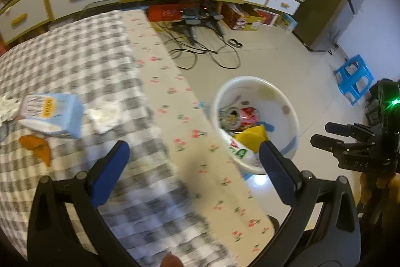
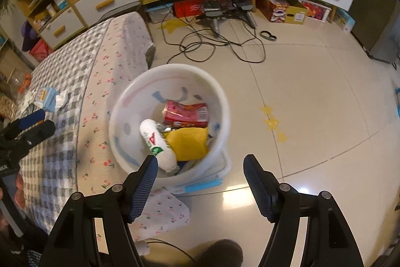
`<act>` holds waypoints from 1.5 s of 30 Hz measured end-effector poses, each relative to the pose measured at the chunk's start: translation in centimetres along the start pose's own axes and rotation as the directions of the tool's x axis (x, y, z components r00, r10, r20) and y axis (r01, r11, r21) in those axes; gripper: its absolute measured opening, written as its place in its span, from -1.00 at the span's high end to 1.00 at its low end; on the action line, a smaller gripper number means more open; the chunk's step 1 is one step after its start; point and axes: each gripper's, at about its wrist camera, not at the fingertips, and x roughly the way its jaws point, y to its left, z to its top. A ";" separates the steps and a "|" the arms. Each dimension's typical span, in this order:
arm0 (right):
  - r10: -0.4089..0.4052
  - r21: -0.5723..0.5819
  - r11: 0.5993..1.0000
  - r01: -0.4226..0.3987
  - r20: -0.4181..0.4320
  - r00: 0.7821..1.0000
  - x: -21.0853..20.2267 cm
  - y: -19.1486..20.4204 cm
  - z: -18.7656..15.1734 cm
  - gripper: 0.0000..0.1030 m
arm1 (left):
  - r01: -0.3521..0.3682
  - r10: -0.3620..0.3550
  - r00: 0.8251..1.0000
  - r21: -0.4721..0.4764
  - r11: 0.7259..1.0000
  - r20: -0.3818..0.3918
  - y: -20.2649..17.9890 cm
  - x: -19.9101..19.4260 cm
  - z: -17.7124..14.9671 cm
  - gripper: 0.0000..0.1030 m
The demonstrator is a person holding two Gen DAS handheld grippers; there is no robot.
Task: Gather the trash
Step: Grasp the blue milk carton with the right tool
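Bin on floor beside table, trash in both places.
Bin (image 2: 220,101) at table's (image 2: 62,81) 3 o'clock; can (image 2: 186,113), bottle (image 2: 156,142), sponge (image 2: 187,142) inside. Carton (image 1: 51,114) on table, crumpled paper (image 1: 103,120) at its 3 o'clock, peel (image 1: 37,148) at 6.

Left gripper (image 1: 193,153) and right gripper (image 2: 201,167) gape empty.

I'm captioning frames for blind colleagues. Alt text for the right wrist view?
The open right gripper hovers over a white bin on the floor holding a red can, white bottle and yellow wrapper, beside a checkered table.
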 end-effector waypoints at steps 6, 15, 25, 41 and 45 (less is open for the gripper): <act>0.013 -0.046 0.999 -0.013 0.000 1.000 0.5 3.2 0.7 -0.41 | -0.045 0.046 0.999 -0.071 0.996 0.007 3.9 -1.9 -0.5 -0.99; 0.035 -0.093 0.995 -0.035 -0.002 0.999 1.3 7.7 1.9 -0.42 | -0.097 0.103 0.994 -0.189 0.977 0.024 9.8 -4.8 -1.8 -0.99; 0.080 -0.170 0.982 -0.081 -0.011 0.997 2.3 14.3 3.1 -0.43 | -0.160 0.176 0.984 -0.275 0.948 0.032 15.3 -7.9 -3.8 -0.99; 0.124 -0.233 0.964 -0.128 -0.033 0.992 4.8 22.7 4.3 -0.44 | -0.219 0.233 0.972 -0.373 0.902 -0.007 21.1 -10.1 -5.9 -0.99; 0.131 -0.243 0.960 -0.137 -0.038 0.991 5.4 24.3 4.5 -0.44 | -0.229 0.241 0.970 -0.391 0.892 -0.021 22.1 -10.4 -6.3 -0.99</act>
